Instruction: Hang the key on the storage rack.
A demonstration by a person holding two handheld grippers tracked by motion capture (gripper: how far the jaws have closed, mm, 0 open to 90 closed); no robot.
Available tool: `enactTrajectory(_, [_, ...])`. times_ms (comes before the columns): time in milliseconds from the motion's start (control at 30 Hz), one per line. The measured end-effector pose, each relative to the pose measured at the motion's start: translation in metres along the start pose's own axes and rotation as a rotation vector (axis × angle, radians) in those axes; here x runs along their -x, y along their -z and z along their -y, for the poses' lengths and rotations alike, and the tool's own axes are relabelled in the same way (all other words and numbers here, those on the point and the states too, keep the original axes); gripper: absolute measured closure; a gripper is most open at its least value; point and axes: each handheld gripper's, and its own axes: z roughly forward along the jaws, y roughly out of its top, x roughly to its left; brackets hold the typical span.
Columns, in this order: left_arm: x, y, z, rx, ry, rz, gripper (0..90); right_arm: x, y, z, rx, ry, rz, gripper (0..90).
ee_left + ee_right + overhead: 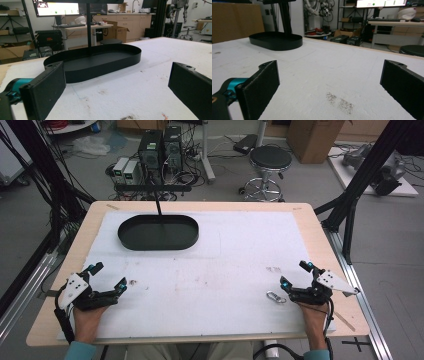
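Left gripper (109,276) rests at the near left corner of the desk (310,215), held by the person's left hand (87,317). Jaws spread wide, nothing between them. In the left gripper view the two black jaws stand far apart over bare white mat (140,95); the gripper (117,85) faces the black oval tray (105,62).

Right gripper (295,274) rests at the near right corner, held by the right hand (314,317). Jaws likewise wide apart and holding nothing. In the right gripper view the gripper (329,82) looks across the mat (332,65), with a dark smudge (340,102) on the mat just ahead between the jaws.

Small metal carabiner clip (275,297) lies flat on the white mat (225,265), just beside the right gripper on its near-left side, below the lower jaw tip. Not touching either jaw as far as the high view shows.

Black oval tray (158,233) sits on the far left part of the mat, well apart from both grippers and from the clip. Tray interior appears bare. A thin black pole (158,205) crosses above its far rim. In the right gripper view the tray (275,41) is far off at upper left.

Faint brown marks on the mat near the left gripper's jaw tip (133,282).
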Motion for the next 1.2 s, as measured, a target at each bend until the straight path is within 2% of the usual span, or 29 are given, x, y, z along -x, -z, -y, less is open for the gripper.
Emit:
enactTrajectory(67, [0.000, 0.000, 0.000, 0.000, 0.000, -0.001, 1.7, 0.000, 0.001, -0.005, -0.020, 0.000, -0.035, 1.6])
enactTrajectory(167, [0.000, 0.000, 0.000, 0.001, 0.000, -0.002, 1.7, 0.001, 0.002, -0.013, -0.064, 0.025, -0.058, 1.6])
enactTrajectory(367, [0.000, 0.000, 0.000, 0.001, -0.001, -0.003, 1.7, 0.002, 0.004, -0.027, -0.116, 0.035, -0.104, 1.6])
enactTrajectory(500, [0.000, 0.000, 0.000, 0.001, -0.001, -0.002, 1.7, 0.003, 0.003, -0.035, -0.151, 0.069, -0.143, 1.6])
enactTrajectory(633, [0.000, 0.000, 0.000, 0.001, 0.000, -0.002, 1.7, 0.003, 0.002, -0.042, -0.217, 0.105, -0.176, 1.6])
enactTrajectory(800, [0.000, 0.000, 0.000, 0.001, 0.000, -0.001, 1.7, 0.002, -0.001, -0.049, -0.291, 0.174, -0.227, 1.6])
enactTrajectory(1000, [0.000, 0.000, 0.000, -0.002, -0.005, 0.001, 1.7, -0.001, -0.003, -0.054, -0.369, 0.226, -0.280, 1.7])
enactTrajectory(1200, [0.000, 0.000, 0.000, -0.001, -0.006, 0.002, 1.7, -0.003, -0.005, -0.055, -0.461, 0.258, -0.335, 2.1])
